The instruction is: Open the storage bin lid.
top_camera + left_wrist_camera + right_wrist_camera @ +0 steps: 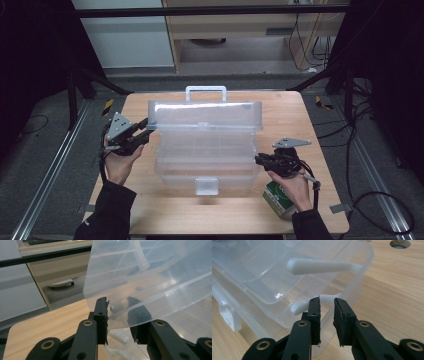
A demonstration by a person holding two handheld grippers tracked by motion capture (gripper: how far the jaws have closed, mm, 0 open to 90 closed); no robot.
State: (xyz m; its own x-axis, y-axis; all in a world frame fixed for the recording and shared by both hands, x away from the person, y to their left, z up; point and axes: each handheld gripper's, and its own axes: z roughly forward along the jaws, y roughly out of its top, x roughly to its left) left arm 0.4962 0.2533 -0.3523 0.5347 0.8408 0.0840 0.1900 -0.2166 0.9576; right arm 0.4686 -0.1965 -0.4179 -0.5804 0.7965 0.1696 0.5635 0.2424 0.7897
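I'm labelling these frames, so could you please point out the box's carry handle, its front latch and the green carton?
carry handle (206, 90), high view, top bar.
front latch (206, 186), high view, flap middle.
green carton (274, 196), high view, top face.

Pale wooden table (150, 215) with rounded corners, standing on grey carpeted floor (45, 150). Metal rails (47, 170) flank it on both sides. Behind: a white cabinet (130, 40), a light wood desk (240, 25), hanging cables (305, 45), and dark curtains (30, 60) at the edges.
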